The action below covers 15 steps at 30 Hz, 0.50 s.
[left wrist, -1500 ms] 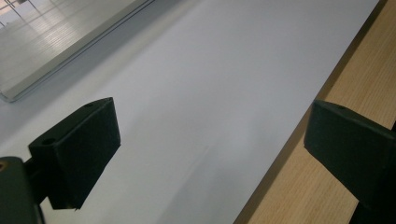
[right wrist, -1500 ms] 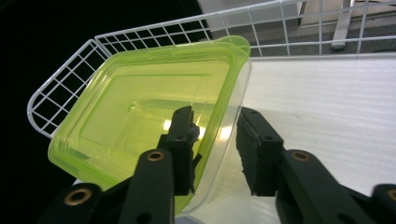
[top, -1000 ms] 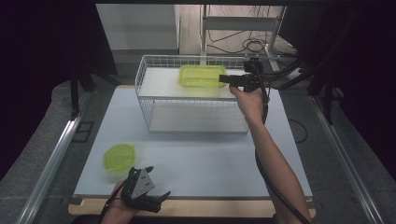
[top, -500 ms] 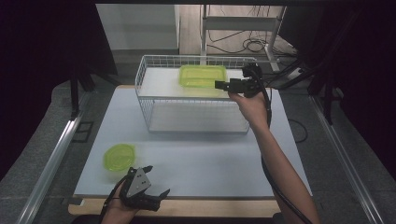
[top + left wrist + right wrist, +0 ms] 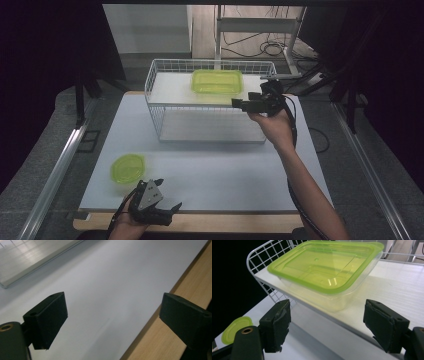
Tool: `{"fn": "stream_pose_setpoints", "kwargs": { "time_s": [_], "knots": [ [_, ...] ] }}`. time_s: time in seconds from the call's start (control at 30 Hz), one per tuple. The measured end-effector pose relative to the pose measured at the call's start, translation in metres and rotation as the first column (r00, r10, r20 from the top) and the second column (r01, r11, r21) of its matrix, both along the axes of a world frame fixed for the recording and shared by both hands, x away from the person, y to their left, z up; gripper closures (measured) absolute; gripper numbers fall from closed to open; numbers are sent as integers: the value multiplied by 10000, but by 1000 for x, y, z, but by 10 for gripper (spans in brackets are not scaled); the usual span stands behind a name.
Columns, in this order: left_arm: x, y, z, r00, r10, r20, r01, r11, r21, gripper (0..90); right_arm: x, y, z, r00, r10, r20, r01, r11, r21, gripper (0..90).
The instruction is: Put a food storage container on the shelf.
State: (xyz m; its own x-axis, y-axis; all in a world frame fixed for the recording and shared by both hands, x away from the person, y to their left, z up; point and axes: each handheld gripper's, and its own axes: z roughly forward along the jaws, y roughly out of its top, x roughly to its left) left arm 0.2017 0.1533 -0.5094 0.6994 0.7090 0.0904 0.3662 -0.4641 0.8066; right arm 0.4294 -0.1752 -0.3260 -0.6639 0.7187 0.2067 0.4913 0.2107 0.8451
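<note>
The high view was soft and slightly grainy, its bright middle ringed by near-black surroundings on both sides. Light fell from above onto the pale desk (image 5: 210, 170), which showed only faint shadows. In the right gripper view the green container (image 5: 324, 272) was sharp, its lid carrying small white glints and a soft shadow lying beneath it on the shelf (image 5: 392, 285), while the left side sank into darkness. In the left gripper view the near black pads were blurred and the desk surface looked evenly, coolly lit.
</note>
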Motion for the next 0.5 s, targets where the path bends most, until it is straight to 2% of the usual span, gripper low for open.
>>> {"fn": "stream_pose_setpoints", "kwargs": {
  "time_s": [0.5],
  "knots": [
    [-1,-3,1,9998,-170,-143,172,9997,156,90,-38,8,-7,9946,948,414,-912,9925,-818,203]
  ]
}}
